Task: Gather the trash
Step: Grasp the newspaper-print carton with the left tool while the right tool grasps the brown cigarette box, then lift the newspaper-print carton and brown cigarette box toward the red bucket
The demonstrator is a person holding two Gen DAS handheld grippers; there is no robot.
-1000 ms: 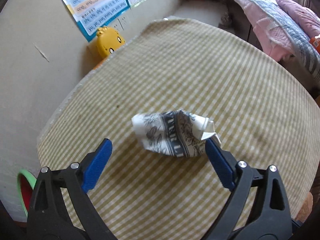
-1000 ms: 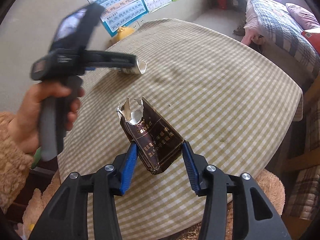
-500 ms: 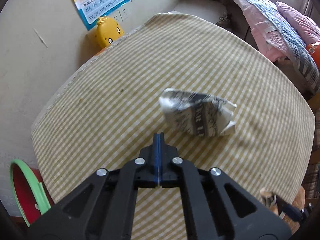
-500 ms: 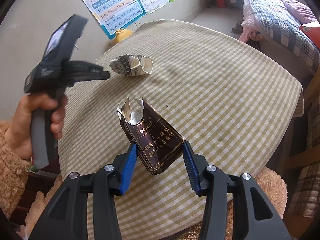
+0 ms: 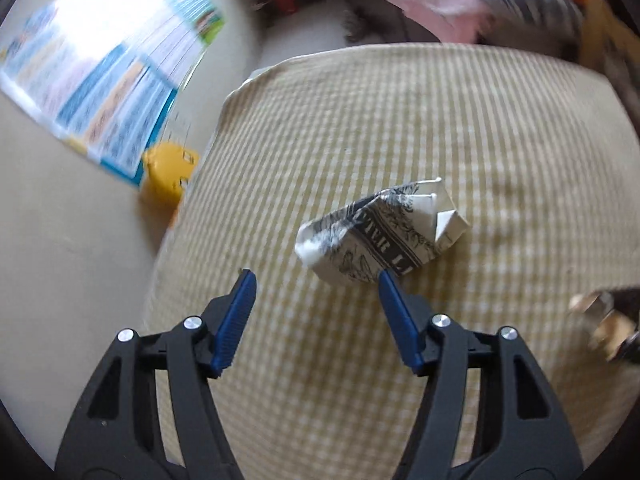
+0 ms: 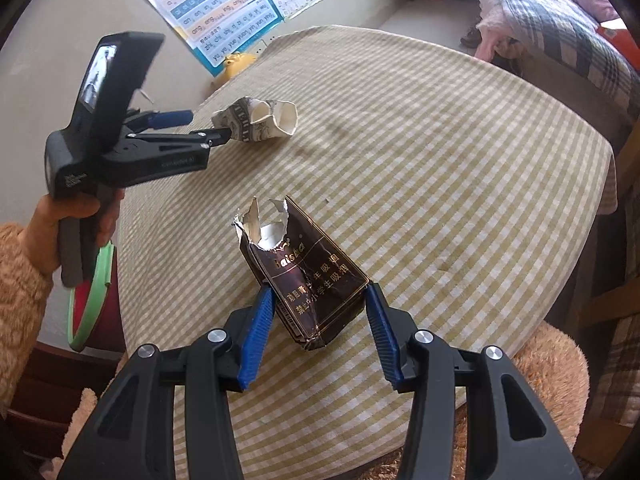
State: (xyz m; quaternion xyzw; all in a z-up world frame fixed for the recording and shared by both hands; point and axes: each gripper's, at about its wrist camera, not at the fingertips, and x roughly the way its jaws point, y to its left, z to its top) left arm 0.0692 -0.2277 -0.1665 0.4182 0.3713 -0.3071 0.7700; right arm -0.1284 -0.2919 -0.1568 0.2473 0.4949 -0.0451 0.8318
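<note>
A crumpled white pack with black print (image 5: 380, 236) lies on the checked tablecloth (image 5: 460, 112). My left gripper (image 5: 316, 275) hovers just short of it. Its jaws are opening with nothing between them, and the right fingertip (image 5: 386, 284) is at the pack's near edge. The right wrist view shows the same left gripper (image 6: 208, 125) in a person's hand (image 6: 76, 216), one tip against the white pack (image 6: 256, 120). My right gripper (image 6: 319, 290) is shut on a torn dark brown cigarette pack (image 6: 308, 276), held above the cloth (image 6: 440, 152).
A green-rimmed red bin (image 6: 90, 304) stands below the table's left edge. A yellow toy (image 5: 168, 176) sits by the wall under the posters (image 5: 108, 80). A bed (image 6: 560, 20) is at the far right, and a plush toy (image 6: 552, 364) lies by the near edge.
The left gripper went from wide open around the white pack to fully shut and empty, then reopened and rolled. The white pack shifted on the cloth. The right gripper kept its hold.
</note>
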